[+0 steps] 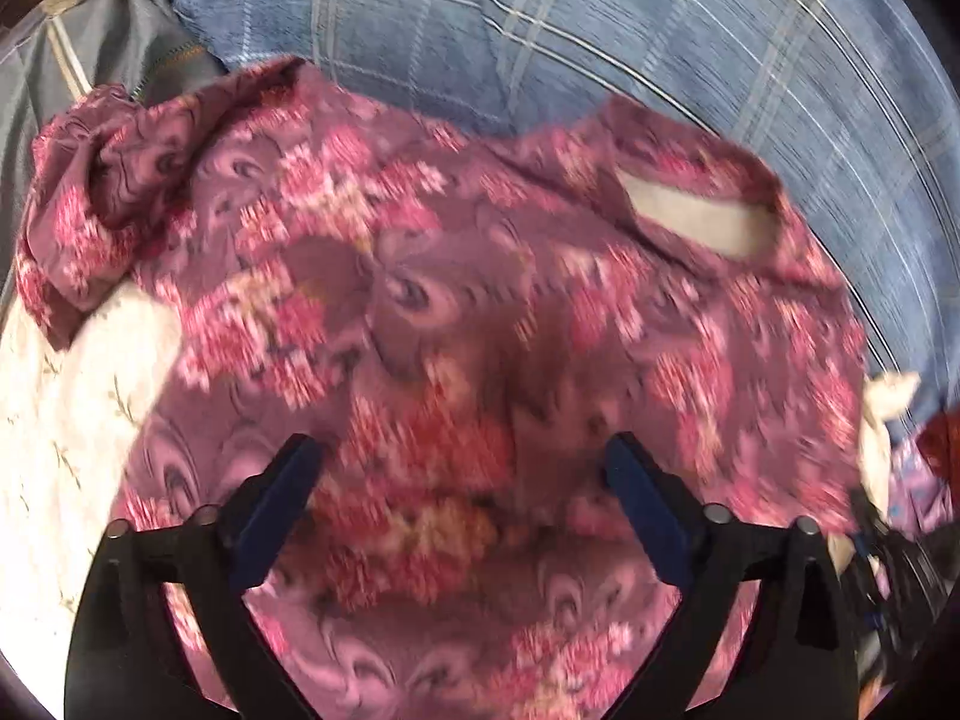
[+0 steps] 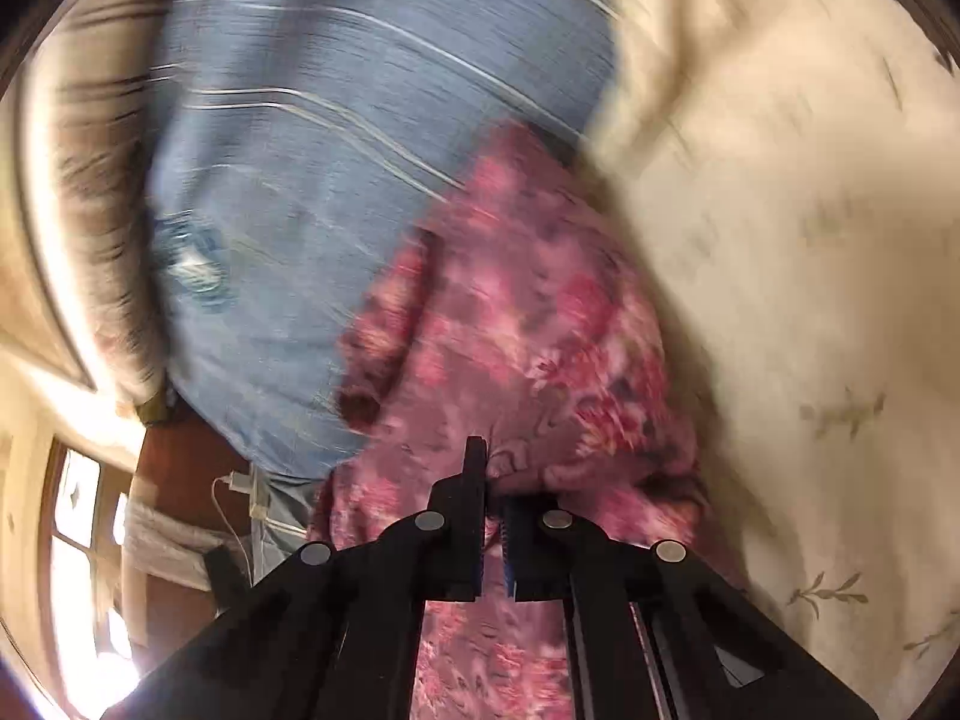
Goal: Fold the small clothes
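A small pink-purple floral garment (image 1: 432,312) lies spread over a cream sheet and a blue checked blanket, its neck opening (image 1: 696,216) at the upper right and a bunched sleeve (image 1: 102,180) at the left. My left gripper (image 1: 462,462) is open just above the garment's lower part, holding nothing. In the right wrist view the same garment (image 2: 528,330) hangs bunched from my right gripper (image 2: 492,468), which is shut on a gathered fold of it. That view is blurred.
A blue checked blanket (image 1: 540,30) lies behind the garment and also shows in the right wrist view (image 2: 288,192). A cream embroidered sheet (image 1: 66,414) lies at the left and also shows in the right wrist view (image 2: 810,240). Grey cloth (image 1: 108,42) sits at the upper left. Other clothes (image 1: 918,468) lie at the right edge.
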{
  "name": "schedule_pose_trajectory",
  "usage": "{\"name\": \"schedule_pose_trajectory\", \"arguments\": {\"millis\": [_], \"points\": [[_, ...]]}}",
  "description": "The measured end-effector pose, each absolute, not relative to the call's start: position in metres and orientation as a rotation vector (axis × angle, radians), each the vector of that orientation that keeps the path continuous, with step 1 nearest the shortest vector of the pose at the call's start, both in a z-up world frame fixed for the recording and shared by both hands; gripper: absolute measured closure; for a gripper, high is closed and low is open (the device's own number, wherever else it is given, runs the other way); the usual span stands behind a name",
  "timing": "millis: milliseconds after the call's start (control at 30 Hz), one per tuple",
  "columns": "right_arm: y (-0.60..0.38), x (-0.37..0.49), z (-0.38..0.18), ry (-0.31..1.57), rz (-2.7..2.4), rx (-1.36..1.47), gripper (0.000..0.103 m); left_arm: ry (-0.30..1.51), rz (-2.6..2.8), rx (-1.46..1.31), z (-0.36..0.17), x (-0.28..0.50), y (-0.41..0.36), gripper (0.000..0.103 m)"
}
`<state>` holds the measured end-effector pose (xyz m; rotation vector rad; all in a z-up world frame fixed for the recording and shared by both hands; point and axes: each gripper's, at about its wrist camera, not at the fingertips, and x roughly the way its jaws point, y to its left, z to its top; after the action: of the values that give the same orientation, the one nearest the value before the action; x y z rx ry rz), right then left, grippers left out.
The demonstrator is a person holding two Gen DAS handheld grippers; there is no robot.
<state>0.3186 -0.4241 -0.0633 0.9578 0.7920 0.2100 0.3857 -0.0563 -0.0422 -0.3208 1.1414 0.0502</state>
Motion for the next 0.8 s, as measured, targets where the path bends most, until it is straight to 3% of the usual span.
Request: {"name": "schedule_pose_trajectory", "arguments": {"millis": [267, 467, 600, 767, 800], "points": [[-0.411, 0.314, -0.089, 1.027, 0.219, 0.825, 0.095, 1.134, 0.122, -0.244, -0.051, 0.384, -0.045, 0.01], [-0.426, 0.291, -0.045, 0.933, 0.242, 0.771, 0.093, 1.1, 0.07, -0.24, -0.032, 0.367, -0.039, 0.01], [-0.456, 0.299, -0.029, 0.849, 0.087, 0.73, 0.069, 1.094, 0.045, -0.267, -0.025, 0.359, -0.039, 0.01], [-0.458, 0.334, -0.058, 0.942, 0.042, 0.7, 0.07, 1.122, 0.042, -0.239, -0.032, 0.357, -0.051, 0.01], [-0.455, 0.341, -0.065, 0.967, 0.077, 0.715, 0.081, 1.126, 0.043, -0.231, -0.033, 0.357, -0.053, 0.01]]}}
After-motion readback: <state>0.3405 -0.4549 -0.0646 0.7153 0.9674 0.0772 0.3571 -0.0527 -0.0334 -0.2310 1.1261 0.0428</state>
